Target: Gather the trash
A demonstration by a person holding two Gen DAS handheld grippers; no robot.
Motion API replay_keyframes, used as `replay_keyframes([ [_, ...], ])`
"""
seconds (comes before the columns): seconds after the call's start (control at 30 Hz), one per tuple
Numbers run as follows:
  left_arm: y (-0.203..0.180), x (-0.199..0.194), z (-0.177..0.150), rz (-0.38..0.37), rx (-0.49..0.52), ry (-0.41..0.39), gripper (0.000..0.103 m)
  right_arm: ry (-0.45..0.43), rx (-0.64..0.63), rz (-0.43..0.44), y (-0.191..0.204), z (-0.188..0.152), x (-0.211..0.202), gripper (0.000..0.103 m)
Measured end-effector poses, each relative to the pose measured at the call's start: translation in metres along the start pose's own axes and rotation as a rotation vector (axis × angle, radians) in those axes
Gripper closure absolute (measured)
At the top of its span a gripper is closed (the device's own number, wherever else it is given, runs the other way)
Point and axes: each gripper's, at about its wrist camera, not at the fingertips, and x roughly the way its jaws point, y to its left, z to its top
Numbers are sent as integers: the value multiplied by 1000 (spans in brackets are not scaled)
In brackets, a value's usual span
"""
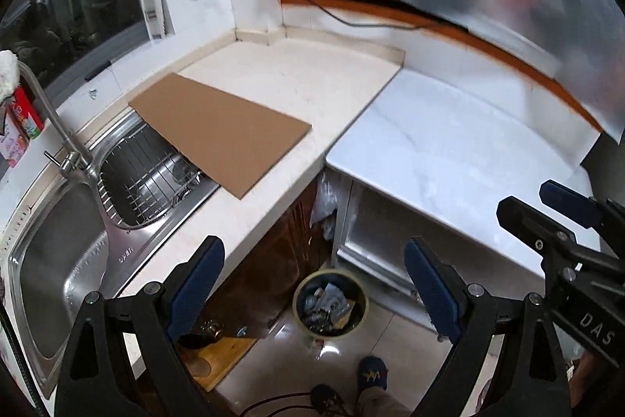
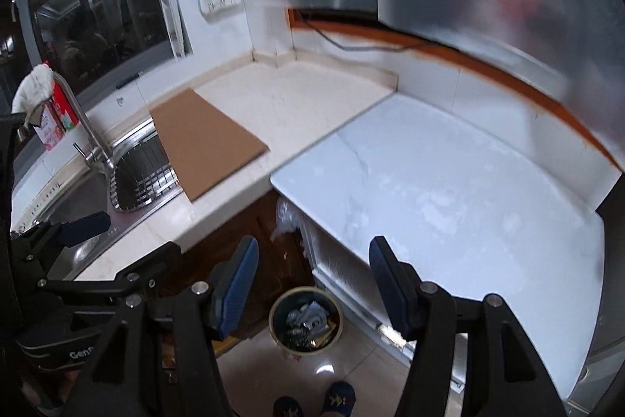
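Left wrist view: the left hand-held gripper point(image 1: 314, 284) is seen with black arms and ribbed blue pads spread wide, nothing held between them. Directly between the pads, at 6 o'clock, a round pale-rimmed trash bin point(image 1: 331, 304) stands on the glossy tiled floor point(image 1: 375, 342), filled with crumpled wrappers. A flat brown cardboard sheet point(image 1: 220, 133) lies on the cream stone counter point(image 1: 312, 81), its near edge overhanging the stainless steel sink point(image 1: 58, 260) at 9 o'clock. A white marbled counter point(image 1: 461, 151) spans 3 o'clock.

Right wrist view: the right hand-held gripper point(image 2: 312, 288) is likewise parted and empty, poised above the bin, which sits in the open floor gap between both counter edges.
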Motion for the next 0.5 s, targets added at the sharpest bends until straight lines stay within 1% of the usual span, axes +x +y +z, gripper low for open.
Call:
replay_keyframes([
  [0.27,-5,-15,3,11,-22,-41,11,-44,-9,-2,3,4,-23,43],
  [0.5,-11,-28,8,30,-14,-92,11,-81,1,-8,0,5,-34,43],
])
